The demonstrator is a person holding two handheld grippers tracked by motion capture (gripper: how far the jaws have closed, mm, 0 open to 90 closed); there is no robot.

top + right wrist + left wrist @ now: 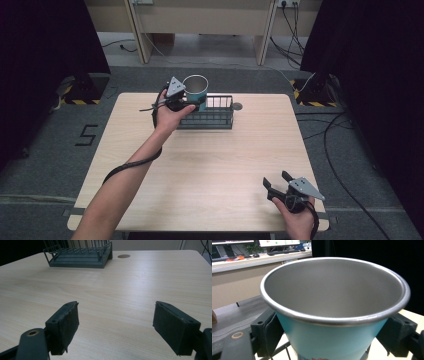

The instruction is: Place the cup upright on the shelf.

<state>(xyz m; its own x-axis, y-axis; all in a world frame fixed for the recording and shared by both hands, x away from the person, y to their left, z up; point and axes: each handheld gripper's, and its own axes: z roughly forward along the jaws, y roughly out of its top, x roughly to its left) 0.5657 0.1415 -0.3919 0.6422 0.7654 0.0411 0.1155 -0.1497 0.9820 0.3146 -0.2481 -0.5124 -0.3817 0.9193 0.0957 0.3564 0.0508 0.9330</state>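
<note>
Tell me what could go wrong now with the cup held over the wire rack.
The left gripper clamps the cup low on its tapered teal wall, so it might slip or tilt. Lowered carelessly, its base could catch the wire rack bars. The right gripper sits open and too distant to help.

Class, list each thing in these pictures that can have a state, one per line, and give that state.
cup: upright, empty, gripped above the rack's left end
left gripper: shut on the cup
right gripper: open, holding nothing, near the table's front right
wire rack: upright on the table
</note>
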